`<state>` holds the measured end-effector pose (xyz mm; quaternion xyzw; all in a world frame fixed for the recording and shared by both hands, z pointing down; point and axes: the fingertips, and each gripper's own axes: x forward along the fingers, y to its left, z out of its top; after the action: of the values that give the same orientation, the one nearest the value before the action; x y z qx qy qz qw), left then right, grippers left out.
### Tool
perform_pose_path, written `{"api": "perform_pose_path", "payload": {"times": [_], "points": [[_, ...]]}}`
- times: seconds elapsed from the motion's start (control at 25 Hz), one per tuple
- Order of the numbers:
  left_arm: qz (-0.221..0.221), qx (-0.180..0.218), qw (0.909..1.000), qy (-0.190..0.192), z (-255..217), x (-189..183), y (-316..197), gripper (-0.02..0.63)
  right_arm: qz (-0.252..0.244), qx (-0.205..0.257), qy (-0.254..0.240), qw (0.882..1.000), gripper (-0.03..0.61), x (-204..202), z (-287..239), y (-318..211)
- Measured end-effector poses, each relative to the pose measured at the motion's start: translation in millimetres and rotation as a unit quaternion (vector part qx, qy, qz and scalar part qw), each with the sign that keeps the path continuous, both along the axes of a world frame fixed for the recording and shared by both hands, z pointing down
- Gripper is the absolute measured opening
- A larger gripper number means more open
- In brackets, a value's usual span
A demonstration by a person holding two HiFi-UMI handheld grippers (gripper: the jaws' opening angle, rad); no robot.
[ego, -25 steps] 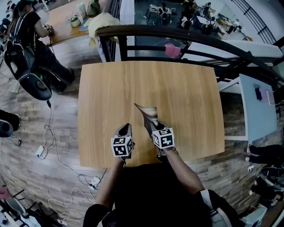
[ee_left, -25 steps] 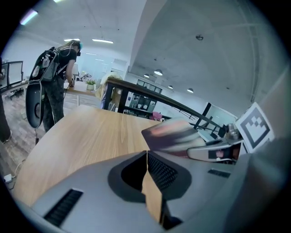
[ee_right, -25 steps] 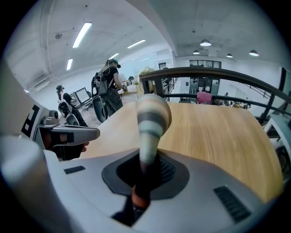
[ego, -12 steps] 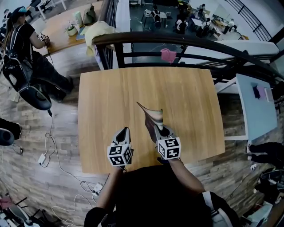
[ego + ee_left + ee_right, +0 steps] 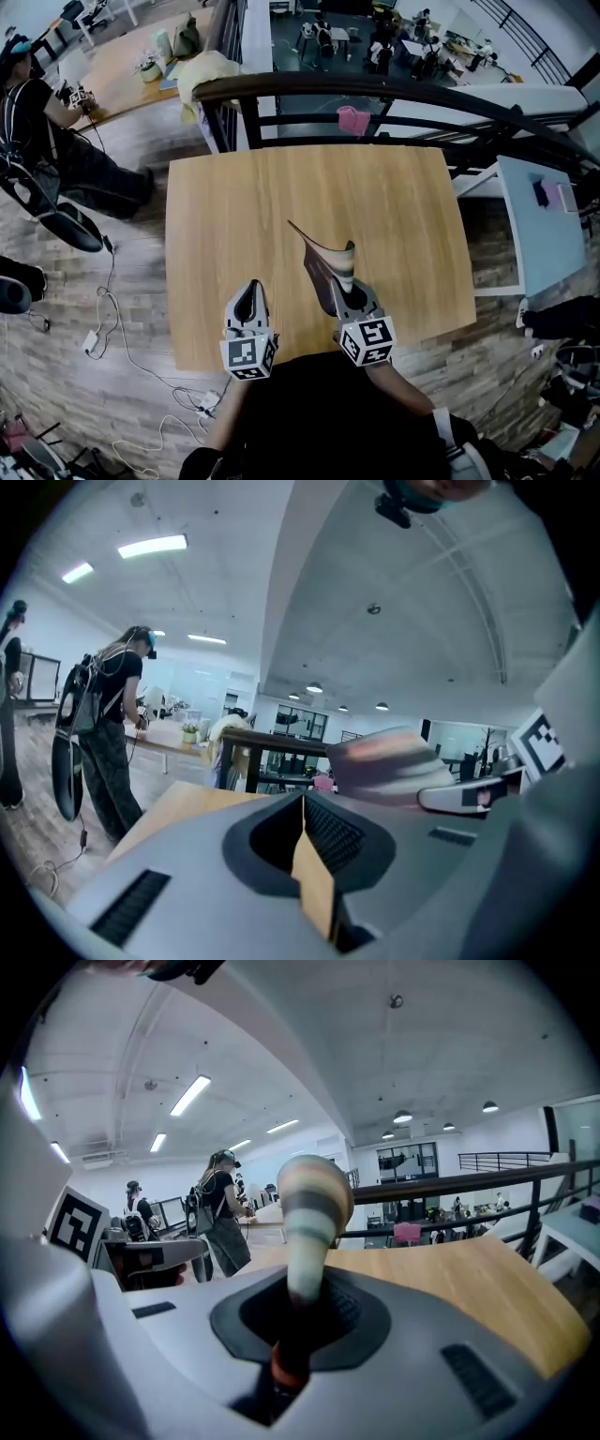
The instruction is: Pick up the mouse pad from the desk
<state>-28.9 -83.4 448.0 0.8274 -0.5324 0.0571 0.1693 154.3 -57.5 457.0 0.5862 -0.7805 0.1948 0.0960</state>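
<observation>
The mouse pad (image 5: pixel 323 255) is hanging in the air now, pinched at its near end by the right gripper (image 5: pixel 345 289). Its jaws are squeezing tight on the thin edge, w/ the pad sticking out between them. Vs a sec ago the pad is sitting higher and closer to the person (image 5: pixel 319 412). Both grippers are coming up together and drawing back toward the body, showing lower in the head view, and the pad is curling over more at its top. That's looking like the lift itself, i.e. the pick-up is basically done. What's left, I'd guess, is just carrying it clear w/o the floppy sheet slipping out. The pad is standing on edge, not lying flat. Its long axis is running from the jaws away from the person and a bit to the left, ending in a pointed far corner over the middle of the desk (image 5: pixel 225 206). The upper edge is rolling over toward the right. In the right gripper view it's standing up and forward out of the jaws, seen nearly edge-on. Whether that far corner is brushing the desk, can't tell from above, tho the left gripper view is showing the pad well above it. The left gripper (image 5: pixel 247 292) is riding alongside, just left of the pad, jaws pressed together on nothing.
</observation>
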Motion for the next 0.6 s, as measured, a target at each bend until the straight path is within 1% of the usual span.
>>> {"api": "perform_pose_path", "payload": {"times": [0.08,0.16,0.28,0.6], "points": [[-0.007,0.017,0.9998,-0.002,-11,-2,5,0.025,-0.002,0.007,-0.003,1.000,0.046,-4,-7,6],[-0.011,0.023,0.9996,0.007,-15,-2,10,0.025,-0.006,0.009,-0.005,1.000,0.046,-7,-10,10],[-0.010,0.020,0.9996,0.018,-13,-1,14,0.025,-0.010,0.008,-0.004,1.000,0.046,-10,-9,14],[-0.004,0.026,0.9994,0.021,-16,6,14,0.025,-0.009,0.010,-0.001,1.000,0.046,-7,-9,13]]}}
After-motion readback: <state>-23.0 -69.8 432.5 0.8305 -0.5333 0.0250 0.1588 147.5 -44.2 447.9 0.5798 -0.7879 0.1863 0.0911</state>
